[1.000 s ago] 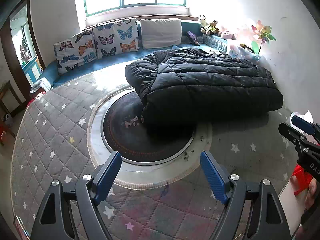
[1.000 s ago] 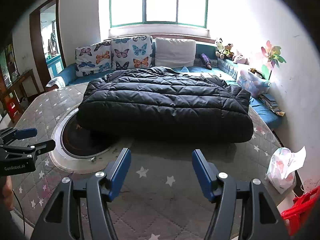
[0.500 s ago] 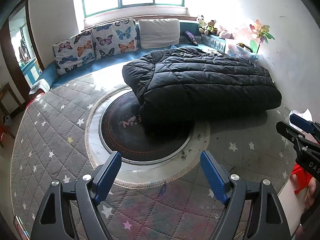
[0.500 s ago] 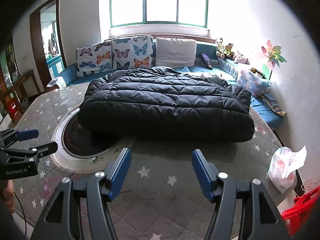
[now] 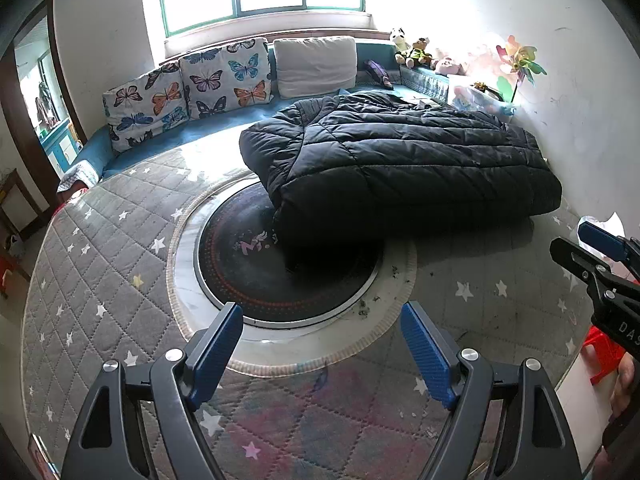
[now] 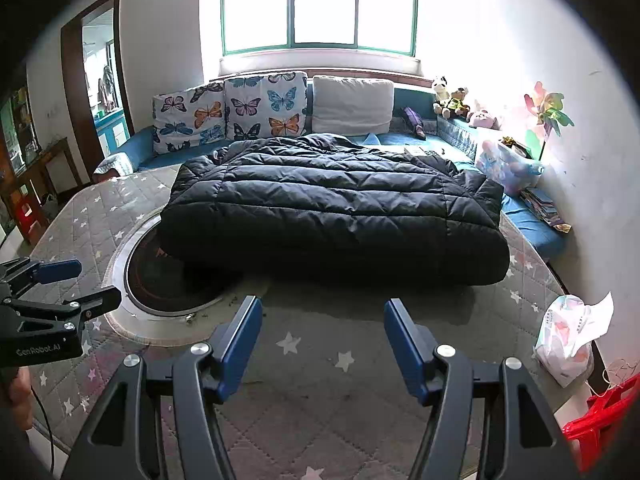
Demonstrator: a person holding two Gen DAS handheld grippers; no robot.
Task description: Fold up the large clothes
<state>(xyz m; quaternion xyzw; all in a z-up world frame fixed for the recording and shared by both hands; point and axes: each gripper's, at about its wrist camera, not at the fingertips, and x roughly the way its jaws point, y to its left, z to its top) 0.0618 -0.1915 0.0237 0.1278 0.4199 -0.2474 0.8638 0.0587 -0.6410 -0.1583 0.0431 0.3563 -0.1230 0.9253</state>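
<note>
Black puffer coat (image 5: 404, 172) on star-quilted table (image 5: 100, 280); butterfly cushions (image 6: 232, 116) behind.

Grey star-quilted table cover (image 6: 328, 404); folded black puffer coat (image 6: 332, 208) lying on it, overlapping round dark centre (image 5: 256, 264).

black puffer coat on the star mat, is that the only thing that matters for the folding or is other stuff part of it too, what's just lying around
Part of the job:
black puffer coat
left gripper, open, empty
right gripper, open, empty
star mat it lies on

Just lying about:
butterfly cushions
white cushion
stuffed toys
pinwheel
plastic bag
red stool
</note>
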